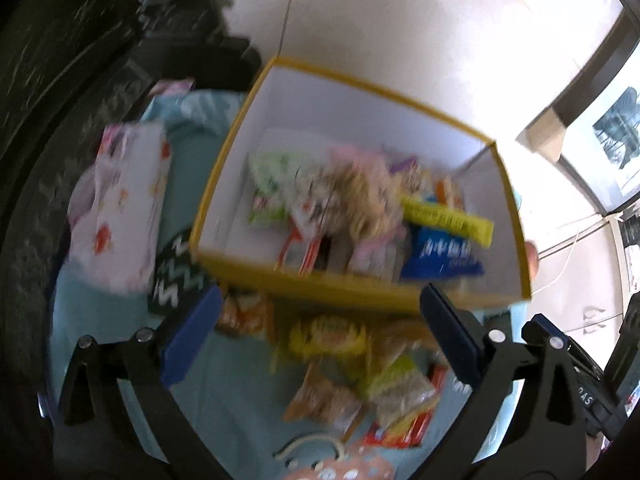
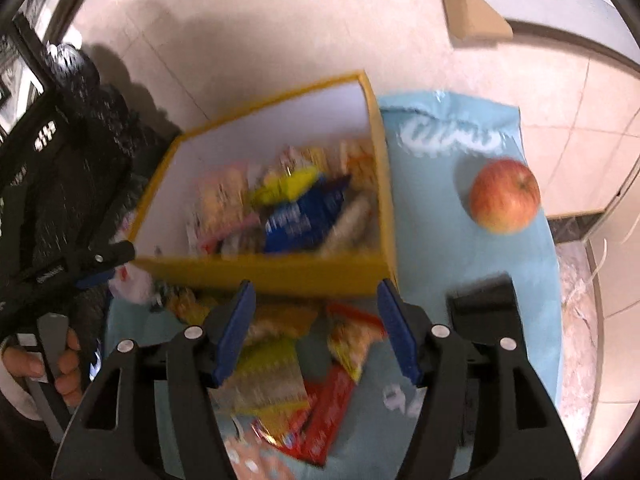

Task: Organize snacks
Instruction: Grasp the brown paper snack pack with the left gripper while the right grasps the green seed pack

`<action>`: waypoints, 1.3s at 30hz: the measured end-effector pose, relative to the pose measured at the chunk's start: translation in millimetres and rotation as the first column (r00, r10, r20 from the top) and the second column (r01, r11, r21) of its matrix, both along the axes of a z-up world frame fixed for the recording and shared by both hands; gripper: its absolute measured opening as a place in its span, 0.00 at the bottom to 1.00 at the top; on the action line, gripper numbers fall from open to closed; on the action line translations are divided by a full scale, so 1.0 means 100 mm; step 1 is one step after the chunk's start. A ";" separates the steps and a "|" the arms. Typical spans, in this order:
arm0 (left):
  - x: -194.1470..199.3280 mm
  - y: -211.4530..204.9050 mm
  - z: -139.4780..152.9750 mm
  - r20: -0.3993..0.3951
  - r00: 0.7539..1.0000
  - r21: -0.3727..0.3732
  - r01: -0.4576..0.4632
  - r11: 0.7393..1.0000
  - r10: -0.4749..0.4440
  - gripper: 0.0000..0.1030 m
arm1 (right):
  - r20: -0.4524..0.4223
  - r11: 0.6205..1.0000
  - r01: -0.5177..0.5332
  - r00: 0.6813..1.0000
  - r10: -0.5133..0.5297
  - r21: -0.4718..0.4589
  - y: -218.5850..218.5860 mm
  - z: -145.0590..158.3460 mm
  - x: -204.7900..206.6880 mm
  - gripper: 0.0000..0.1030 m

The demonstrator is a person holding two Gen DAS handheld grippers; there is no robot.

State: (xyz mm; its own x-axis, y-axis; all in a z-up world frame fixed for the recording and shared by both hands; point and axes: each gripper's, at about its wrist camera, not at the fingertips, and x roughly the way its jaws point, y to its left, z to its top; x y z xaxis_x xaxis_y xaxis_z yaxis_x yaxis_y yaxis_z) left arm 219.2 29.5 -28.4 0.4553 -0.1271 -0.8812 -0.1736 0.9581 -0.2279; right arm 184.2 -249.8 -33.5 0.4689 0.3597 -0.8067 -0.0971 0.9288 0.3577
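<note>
Both views are smeared by motion blur, so no brand or label on any packet can be read with confidence. In the left wrist view the left gripper (image 1: 320, 336) stands wide apart at the bottom of the frame, holding nothing, its blue pads (image 1: 192, 336) flanking a loose heap of snack packets (image 1: 360, 384) lying on a light blue cloth (image 1: 224, 400). Above them, in the centre of the frame, sits a yellow-rimmed box (image 1: 320, 284) with white inner walls. It holds more snacks: a blue packet (image 1: 440, 256) with white lettering too blurred to read, and a yellow bar (image 1: 448, 220) lying just above it. At the left edge of the frame is a white pack with orange prints (image 1: 124, 208).

In the right wrist view the right gripper (image 2: 316, 332) is also spread wide and empty at the bottom centre, above the same heap, where a red wrapper (image 2: 328, 420) shows white print that cannot be made out. The box fills the middle of the frame. To the right, well apart from it, an apple (image 2: 505, 196) rests on the cloth, beside large white script that is illegible.
</note>
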 end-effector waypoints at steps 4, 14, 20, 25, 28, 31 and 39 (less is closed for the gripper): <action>-0.27 -0.02 -0.28 -0.086 0.996 -0.002 0.007 1.000 -0.007 0.98 | -0.090 1.000 -0.016 0.996 0.015 -0.014 0.03 -0.23 -0.22 0.63; -0.68 -0.20 -1.09 -0.315 0.949 -0.060 -0.004 0.998 -0.015 0.98 | -0.216 1.000 -0.024 0.976 0.021 -0.011 -0.03 -0.59 -0.63 0.63; -0.67 -0.10 -1.17 -0.362 0.923 -0.055 -0.157 0.986 0.127 0.98 | -0.232 0.999 -0.034 0.972 0.034 0.002 0.00 -0.66 -0.68 0.63; -0.57 -0.08 -1.21 -0.403 0.887 -0.063 -0.273 0.960 0.226 0.98 | -0.239 0.998 -0.063 0.969 0.063 0.012 0.06 -0.70 -0.65 0.63; -0.51 -0.15 -1.26 -0.427 0.868 -0.041 -0.297 0.954 0.252 0.98 | -0.241 0.996 -0.091 0.966 0.091 0.011 0.11 -0.71 -0.62 0.63; -0.45 -0.20 -1.32 -0.445 0.848 -0.025 -0.334 0.942 0.289 0.96 | -0.244 0.995 -0.102 0.964 0.103 0.014 0.13 -0.74 -0.59 0.63; -0.49 -0.20 -1.28 -0.426 0.874 0.012 -0.254 0.967 0.234 0.40 | -0.244 0.995 -0.098 0.964 0.101 0.022 0.11 -0.74 -0.57 0.64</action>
